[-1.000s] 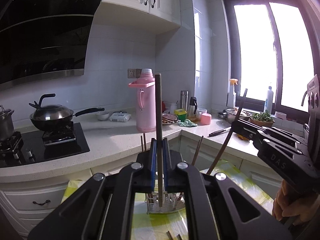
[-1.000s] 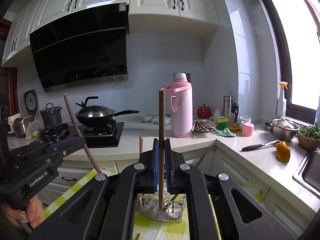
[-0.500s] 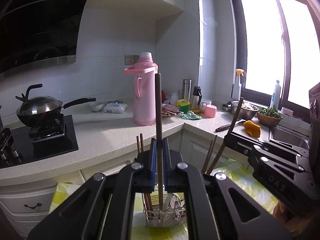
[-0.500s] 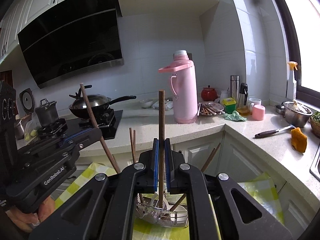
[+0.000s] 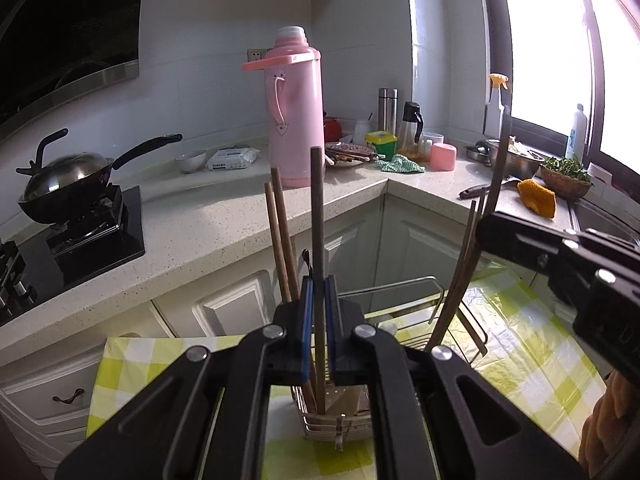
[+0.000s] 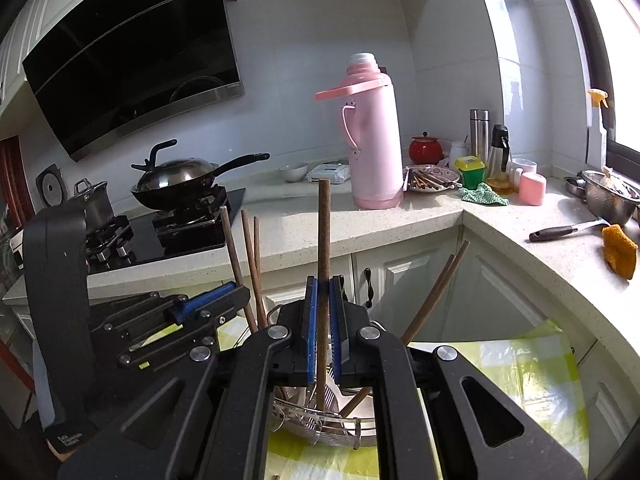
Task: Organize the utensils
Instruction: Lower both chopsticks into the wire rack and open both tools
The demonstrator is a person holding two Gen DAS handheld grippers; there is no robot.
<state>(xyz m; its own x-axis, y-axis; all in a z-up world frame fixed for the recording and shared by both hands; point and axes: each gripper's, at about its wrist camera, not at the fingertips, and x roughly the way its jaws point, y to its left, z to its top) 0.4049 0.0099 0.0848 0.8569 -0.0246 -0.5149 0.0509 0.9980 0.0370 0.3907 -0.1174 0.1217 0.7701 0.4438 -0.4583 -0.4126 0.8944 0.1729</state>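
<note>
**Two chopsticks clamped upright over the wire caddy**

Two hand-held grippers each pinched one dark brown wooden chopstick. My left hand-held gripper (image 5: 319,332) had its blue pads closed on the stick (image 5: 317,248) near its lower half, with the tip down inside the chrome wire utensil caddy (image 5: 340,420) on the yellow-checked plastic cloth (image 5: 532,360) covering the table. My right hand-held gripper (image 6: 324,332) held its chopstick (image 6: 324,240) the same way.

I judged the sticks light, stiff and smooth, apt to pivot between the pads, so a hold near mid-length seemed safest.

Readable writing was scarce: the label on the left hand-held gripper's side, seen from the right wrist, was too small to make out.
</note>
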